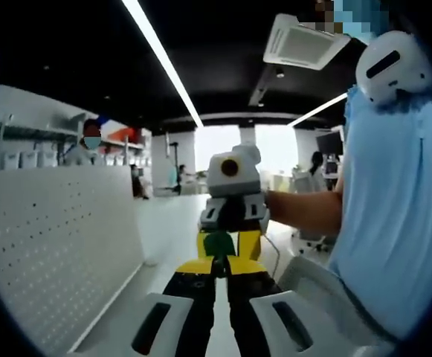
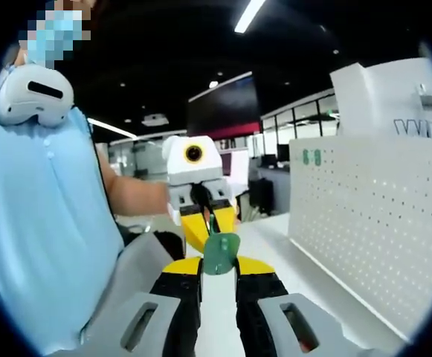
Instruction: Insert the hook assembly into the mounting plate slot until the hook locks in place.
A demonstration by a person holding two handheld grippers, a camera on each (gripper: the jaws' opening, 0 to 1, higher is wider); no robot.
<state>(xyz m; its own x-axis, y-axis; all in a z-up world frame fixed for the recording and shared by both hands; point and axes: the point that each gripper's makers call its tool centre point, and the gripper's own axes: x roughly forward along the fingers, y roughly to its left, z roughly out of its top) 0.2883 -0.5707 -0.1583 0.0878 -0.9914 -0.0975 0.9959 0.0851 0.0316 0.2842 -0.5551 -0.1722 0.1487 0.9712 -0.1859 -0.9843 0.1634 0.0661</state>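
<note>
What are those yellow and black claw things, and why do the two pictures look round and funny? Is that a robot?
It isn't a robot. A person in a light blue shirt holds a pinching tool, called a gripper, in each hand. Each gripper carries a little camera with a very wide lens, which makes the pictures round and bendy.

The left gripper view looks along the left gripper; its black and yellow jaws rise from the bottom. The right gripper view looks along the right gripper in the same way. The two grippers point at each other, so each camera also sees the other one with its white camera box.

Between the tips sits a small green part, the hook piece. Both grippers seem to be pinching it together, held up in the air. Beside them stands a white board full of holes, where hooks can go.
</note>
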